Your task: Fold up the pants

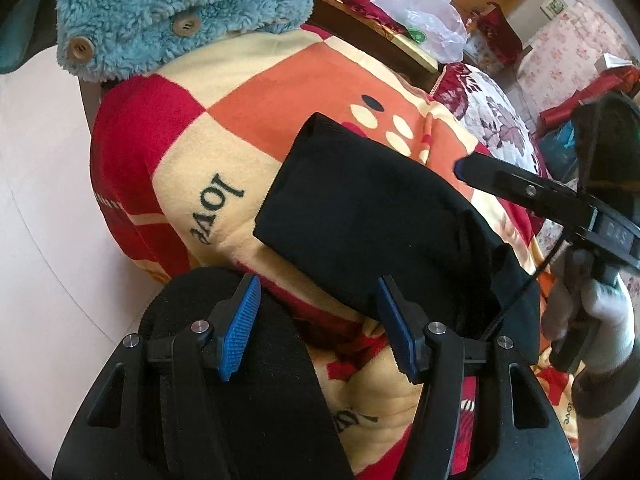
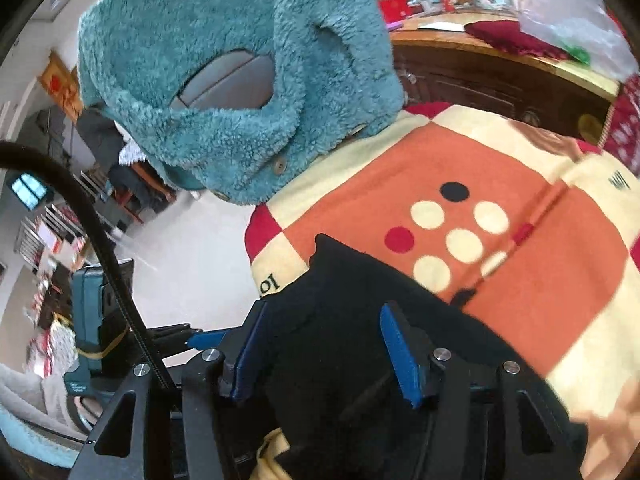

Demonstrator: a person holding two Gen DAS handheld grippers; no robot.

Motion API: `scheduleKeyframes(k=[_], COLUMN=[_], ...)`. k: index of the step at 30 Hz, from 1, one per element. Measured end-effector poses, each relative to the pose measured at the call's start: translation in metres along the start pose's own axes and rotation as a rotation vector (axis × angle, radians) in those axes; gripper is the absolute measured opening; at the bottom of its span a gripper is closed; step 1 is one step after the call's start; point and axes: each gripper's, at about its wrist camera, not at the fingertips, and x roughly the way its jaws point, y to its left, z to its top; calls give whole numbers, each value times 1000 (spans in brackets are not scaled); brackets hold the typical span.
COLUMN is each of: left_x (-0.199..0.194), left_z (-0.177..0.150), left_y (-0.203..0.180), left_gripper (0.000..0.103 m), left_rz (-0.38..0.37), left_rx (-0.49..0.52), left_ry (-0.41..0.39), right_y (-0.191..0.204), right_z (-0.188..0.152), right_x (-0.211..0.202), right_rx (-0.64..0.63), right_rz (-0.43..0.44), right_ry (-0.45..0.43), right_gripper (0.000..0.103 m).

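The black pants [image 1: 360,216] lie folded on a checked red, orange and cream blanket [image 1: 224,128]. Another black part of them [image 1: 256,380] lies under my left gripper's left finger. My left gripper [image 1: 316,320] is open just above the near edge of the pants, holding nothing. My right gripper [image 2: 320,352] is open over the pants [image 2: 352,320], its blue pads [image 2: 400,352] apart, nothing between them. The right gripper also shows in the left wrist view [image 1: 520,192] at the right, held by a gloved hand [image 1: 600,320].
A fluffy teal jacket [image 1: 168,12] with wooden buttons lies at the blanket's far edge; it also shows in the right wrist view [image 2: 240,80]. A wooden bed frame [image 2: 500,76] with a plastic bag [image 1: 424,20] stands behind. White floor [image 1: 40,208] lies to the left.
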Motion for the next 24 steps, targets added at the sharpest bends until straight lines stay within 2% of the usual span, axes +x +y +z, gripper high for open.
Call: scheduleKeyframes(k=[3, 11, 14, 17, 20, 21, 24], left_x=[1, 3, 6, 9, 7, 7, 6], left_z=[0, 3, 4, 5, 9, 9, 13], left_y=[3, 18, 25, 28, 27, 26, 24], left_gripper=[60, 60, 60, 60, 60, 60, 60], left_rz=[9, -16, -40, -71, -97, -98, -96], left_rx=[1, -47, -74, -88, -87, -88, -76], left_ry=[-2, -6, 1, 5, -8, -16, -33], right_y=[2, 13, 8, 2, 1, 0, 0], right_z=[13, 42, 52, 54, 56, 56, 55], right_x=[18, 77, 97, 116, 118, 117, 104], right_rx=[-58, -347, -384, -380, -374, -370, -385], right_rz=[-21, -95, -86, -38, 12, 15, 32], right_ry=[56, 286, 360, 431, 403, 391, 331], right_gripper=[66, 67, 67, 66, 46, 36, 24])
